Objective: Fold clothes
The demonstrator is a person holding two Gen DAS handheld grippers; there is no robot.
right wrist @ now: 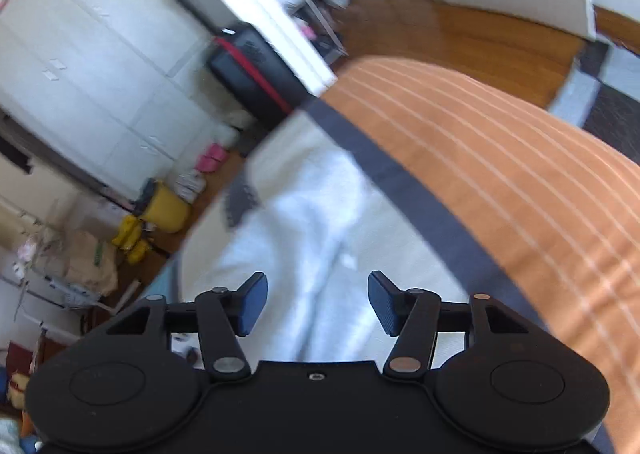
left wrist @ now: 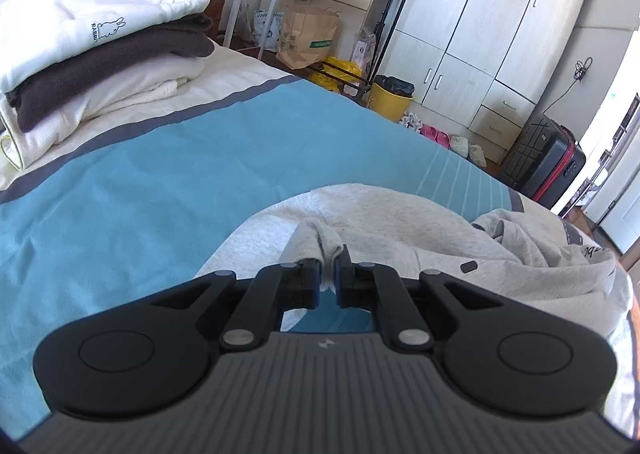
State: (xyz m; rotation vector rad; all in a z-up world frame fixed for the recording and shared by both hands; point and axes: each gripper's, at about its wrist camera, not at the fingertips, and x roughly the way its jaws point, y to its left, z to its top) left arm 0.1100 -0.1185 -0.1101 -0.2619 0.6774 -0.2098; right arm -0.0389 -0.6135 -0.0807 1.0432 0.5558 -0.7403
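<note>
1. The left gripper (left wrist: pixel 327 274) is pinched on a bunched fold of the grey garment (left wrist: pixel 400 221), which sits nearest the camera on the bed (left wrist: pixel 160 173). The pads hold only a narrow ridge of cloth. If that ridge is a single layer, I judge a pull would drag the top layer alone and leave the fold crooked; if the bite is shallow, the cloth could slide out mid-lift.

2. The right gripper (right wrist: pixel 318 304) is spread wide with nothing between its blue pads (right wrist: pixel 252 306). It hangs above pale cloth (right wrist: pixel 320 213), most likely the same garment, though the view is too blurred to be sure. With one end free, any lift by the left side may swing the garment, or let it sag toward the bed's edge.

3. To the right of the left gripper the garment lies rumpled, with dark print (left wrist: pixel 592 254) showing close to the bed's far edge. A sideways tug could tip that heap over the side to the floor.

4. Beyond the garment lies open blue sheet, so there is room to lay it flat; the risk is folding it while creases remain.

5. Farthest along the bed, up and left of the garment, sits a stack (left wrist: pixel 100 53) of folded clothes. It looks slightly overhung on top, so a careless placement there could topple it.
</note>
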